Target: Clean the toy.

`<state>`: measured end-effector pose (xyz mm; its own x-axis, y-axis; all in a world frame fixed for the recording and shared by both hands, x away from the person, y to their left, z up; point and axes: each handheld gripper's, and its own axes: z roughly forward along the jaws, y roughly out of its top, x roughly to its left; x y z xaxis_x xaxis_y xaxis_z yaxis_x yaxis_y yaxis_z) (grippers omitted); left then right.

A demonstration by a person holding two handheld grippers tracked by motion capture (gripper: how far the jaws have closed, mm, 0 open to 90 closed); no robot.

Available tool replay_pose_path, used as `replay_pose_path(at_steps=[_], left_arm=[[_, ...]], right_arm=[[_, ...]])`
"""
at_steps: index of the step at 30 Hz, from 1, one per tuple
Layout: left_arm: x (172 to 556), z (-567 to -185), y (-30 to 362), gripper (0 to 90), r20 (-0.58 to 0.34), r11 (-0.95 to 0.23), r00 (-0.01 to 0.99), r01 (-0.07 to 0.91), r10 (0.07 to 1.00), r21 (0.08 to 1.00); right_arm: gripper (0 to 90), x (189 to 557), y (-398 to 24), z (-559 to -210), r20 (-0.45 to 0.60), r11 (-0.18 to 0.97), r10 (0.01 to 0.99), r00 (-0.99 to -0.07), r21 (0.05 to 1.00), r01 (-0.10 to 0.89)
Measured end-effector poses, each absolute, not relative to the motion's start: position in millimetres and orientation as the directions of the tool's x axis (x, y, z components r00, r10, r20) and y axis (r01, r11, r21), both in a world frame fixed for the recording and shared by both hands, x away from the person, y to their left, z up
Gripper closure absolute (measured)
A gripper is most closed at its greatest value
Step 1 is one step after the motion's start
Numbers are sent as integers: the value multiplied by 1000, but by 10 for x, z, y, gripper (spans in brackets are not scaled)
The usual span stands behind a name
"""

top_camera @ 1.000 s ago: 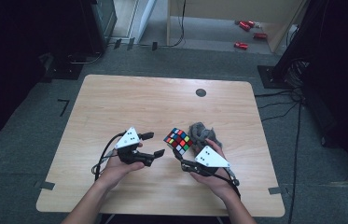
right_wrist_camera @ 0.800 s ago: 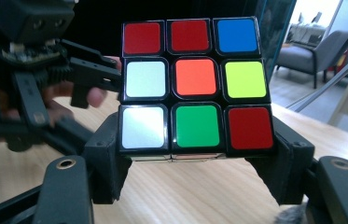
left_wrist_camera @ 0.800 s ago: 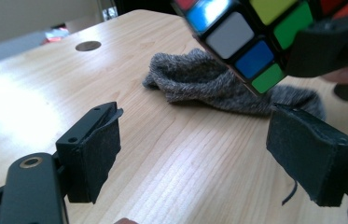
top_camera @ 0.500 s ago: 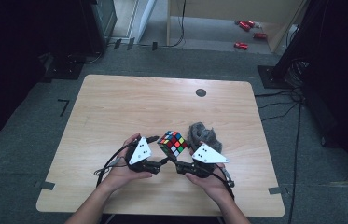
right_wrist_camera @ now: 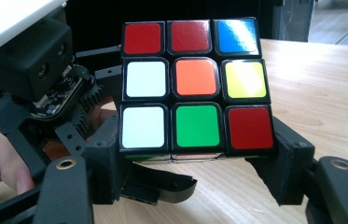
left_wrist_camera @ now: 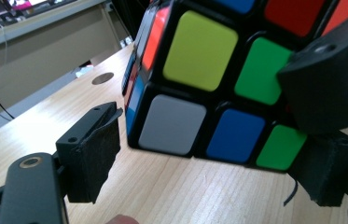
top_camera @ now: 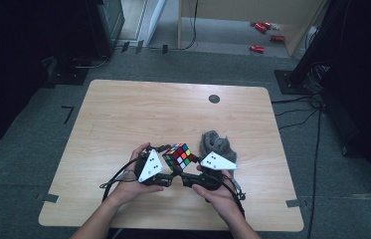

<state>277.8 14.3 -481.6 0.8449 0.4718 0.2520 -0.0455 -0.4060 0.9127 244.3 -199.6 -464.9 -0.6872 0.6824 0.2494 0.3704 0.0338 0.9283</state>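
cube (top_camera: pixel 179 155): we see glossy plastic, black frame, rounded colour tiles, raised above the near middle of the matt wood-grain table (top_camera: pixel 123 114) | right gripper (right_wrist_camera: pixel 195 175): we see its padded jaws clamped on the cube's lower sides | left gripper (left_wrist_camera: pixel 209 154): jaws apart around a cube corner, near pad clear | grey fuzzy lump (top_camera: pixel 214 141): just beside

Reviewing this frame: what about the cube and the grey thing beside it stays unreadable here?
- Cube, right gripper view: its far faces are turned away.
- Cube, left gripper view: top cut off by the frame edge.
- Grey object, high view: too small and dim to identify; partly behind the right gripper.
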Motion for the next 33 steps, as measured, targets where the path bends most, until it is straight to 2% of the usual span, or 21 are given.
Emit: replay_pose_path(at_steps=[13,18,24,30,33], left_arm=[[2705,-4838,101,242,338,-438,821,-122,460,891],[2666,-4843,89,317,395,-464,801,-168,449,870],[2676,-4831,104,336,367,-451,813,-147,452,880],[2733,-4840,140,340,351,-472,802,-100,483,876],[2764,-4844,158,340,321,-474,806,-58,498,879]], right_arm=[[341,2488,-1995,-4694,338,17,697,-633,874,485],[341,2518,-2005,-4723,399,-12,686,-608,842,539],[323,2531,-2043,-4719,413,-29,671,-616,845,534],[258,2579,-2202,-4653,454,-82,653,-606,838,540],[258,2609,-2313,-4617,418,-88,684,-598,861,500]])
